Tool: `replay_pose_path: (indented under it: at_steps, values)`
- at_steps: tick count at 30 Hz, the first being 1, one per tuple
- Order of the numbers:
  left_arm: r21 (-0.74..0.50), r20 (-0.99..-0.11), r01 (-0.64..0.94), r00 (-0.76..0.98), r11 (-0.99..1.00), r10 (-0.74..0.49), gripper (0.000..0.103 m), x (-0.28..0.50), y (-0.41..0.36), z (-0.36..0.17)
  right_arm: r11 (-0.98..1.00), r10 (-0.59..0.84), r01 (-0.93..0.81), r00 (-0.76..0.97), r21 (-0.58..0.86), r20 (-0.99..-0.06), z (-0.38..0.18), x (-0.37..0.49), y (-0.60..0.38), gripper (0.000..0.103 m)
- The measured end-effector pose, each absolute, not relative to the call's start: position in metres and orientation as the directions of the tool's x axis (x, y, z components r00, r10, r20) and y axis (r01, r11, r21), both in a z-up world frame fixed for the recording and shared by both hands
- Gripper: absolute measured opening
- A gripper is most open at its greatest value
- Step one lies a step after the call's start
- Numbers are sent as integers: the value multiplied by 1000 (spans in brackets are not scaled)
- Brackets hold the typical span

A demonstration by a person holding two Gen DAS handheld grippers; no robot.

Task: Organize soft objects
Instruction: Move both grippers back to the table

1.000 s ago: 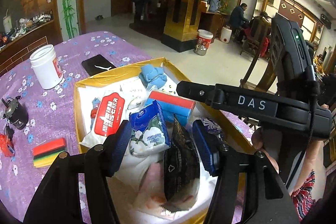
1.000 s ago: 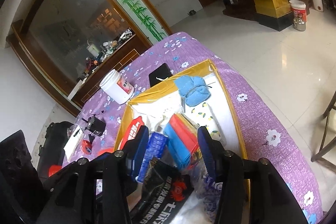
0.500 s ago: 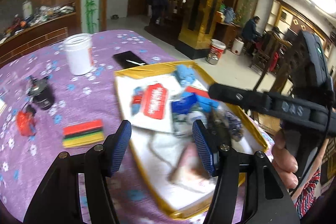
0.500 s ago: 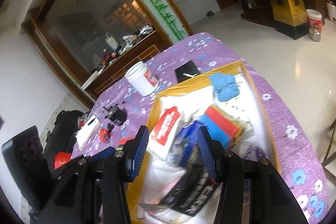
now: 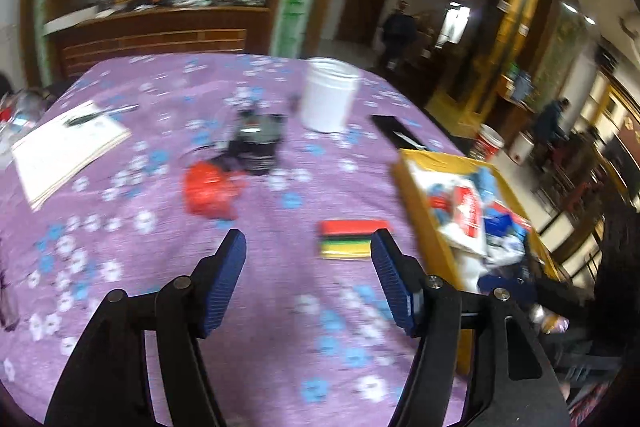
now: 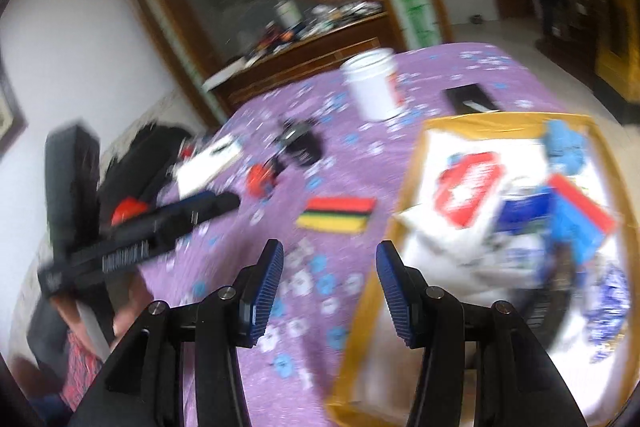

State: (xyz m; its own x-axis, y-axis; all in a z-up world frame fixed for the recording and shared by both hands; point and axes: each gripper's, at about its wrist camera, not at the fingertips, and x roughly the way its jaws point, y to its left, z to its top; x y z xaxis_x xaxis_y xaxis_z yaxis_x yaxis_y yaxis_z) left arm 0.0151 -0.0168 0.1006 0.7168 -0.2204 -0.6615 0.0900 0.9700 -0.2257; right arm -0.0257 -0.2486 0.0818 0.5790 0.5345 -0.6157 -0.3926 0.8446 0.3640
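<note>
The striped sponge [image 5: 354,239], banded red, black, green and yellow, lies flat on the purple flowered tablecloth [image 5: 160,235], just left of the gold-rimmed box [image 5: 420,211] and apart from it. In that box sit the other soft things: a red-and-white packet [image 6: 470,187], a blue knitted piece [image 6: 566,147] at the far end, a blue-and-red sponge [image 6: 580,215] and white wrapped packs.

The left gripper [image 5: 308,269] hangs over bare cloth on the near side of the striped sponge, its jaws opening with nothing between them. The right gripper [image 6: 330,277] is over the box's left rim, fingers spread and empty.

Farther off stand a white jar [image 5: 330,95], a black phone [image 5: 394,131], a small black device [image 5: 258,143], a red object [image 5: 208,191] and a notepad [image 5: 64,147] at far left.
</note>
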Motion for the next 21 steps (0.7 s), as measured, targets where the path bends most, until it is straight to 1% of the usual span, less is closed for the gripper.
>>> replay_pose_path:
  at_steps: [4, 5, 6, 10, 15, 21]
  values:
    - [-226, -692, 18, 701, 974, -173, 65, 23, 10, 91, 821, 550, -479, 517, 311, -656, 60, -30, -197, 51]
    - [-225, -698, 8, 697, 974, -167, 69, 26, 14, 89, 815, 549, -496, 499, 299, -670, 53, -30, -185, 51]
    - [-220, -707, -6, 691, 976, -155, 70, 29, 18, 86, 809, 549, -512, 485, 288, -681, 46, -32, -176, 51]
    - [-176, -732, -31, 672, 984, -109, 70, 47, 25, 78, 789, 542, -565, 454, 241, -708, 28, -38, -156, 50]
    - [-109, -778, -55, 626, 993, -50, 70, 88, 19, 62, 786, 552, -552, 422, 279, -719, 20, -32, -161, 51]
    - [-41, -827, -110, 561, 993, 28, 70, 132, 11, 37, 776, 569, -558, 421, 293, -706, 20, -35, -163, 51]
